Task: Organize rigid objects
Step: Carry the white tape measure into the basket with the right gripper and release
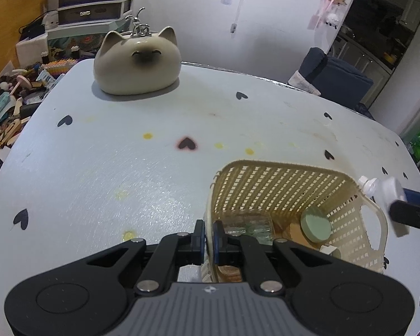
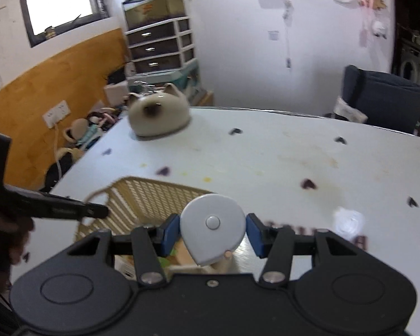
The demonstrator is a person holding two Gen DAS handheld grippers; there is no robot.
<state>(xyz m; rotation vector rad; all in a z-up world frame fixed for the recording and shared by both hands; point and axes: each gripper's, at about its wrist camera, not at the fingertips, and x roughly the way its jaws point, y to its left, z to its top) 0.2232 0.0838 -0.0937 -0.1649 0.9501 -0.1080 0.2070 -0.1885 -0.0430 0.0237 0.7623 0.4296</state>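
Left tongs (image 1: 209, 236): clenched on the near-left rim of the cream lattice basket (image 1: 280, 184), one blue pad inside the wall and one outside.
Right tongs (image 2: 212, 233): grasping a grey teardrop-shaped tape measure (image 2: 212, 226) by its two sides, round button facing the camera, held above the basket's right end.
Tape measure, left wrist view: seen edge-on at the far right (image 1: 389, 189), just beyond the basket's handle, between the right tongs' blue pads.
Basket: stands on the near part of the desk (image 1: 154, 168), a loop handle at its right end.
Basket contents: a pale green round disc (image 1: 315, 224) leaning against the right wall, clear glassy pieces (image 1: 252, 228) beside it, tan wooden pieces beneath; exact kinds cannot be told.
Desk: pale blue-white cover printed with small dark hearts, spotted with yellow stains.
Far left of desk: a cream ceramic cat-shaped pot (image 1: 137, 63), dark-faced, with a metal fitting on top.
Beyond the desk: a drawer unit (image 2: 161, 46) at the wall, a dark blue chair (image 2: 383, 98) on the right.
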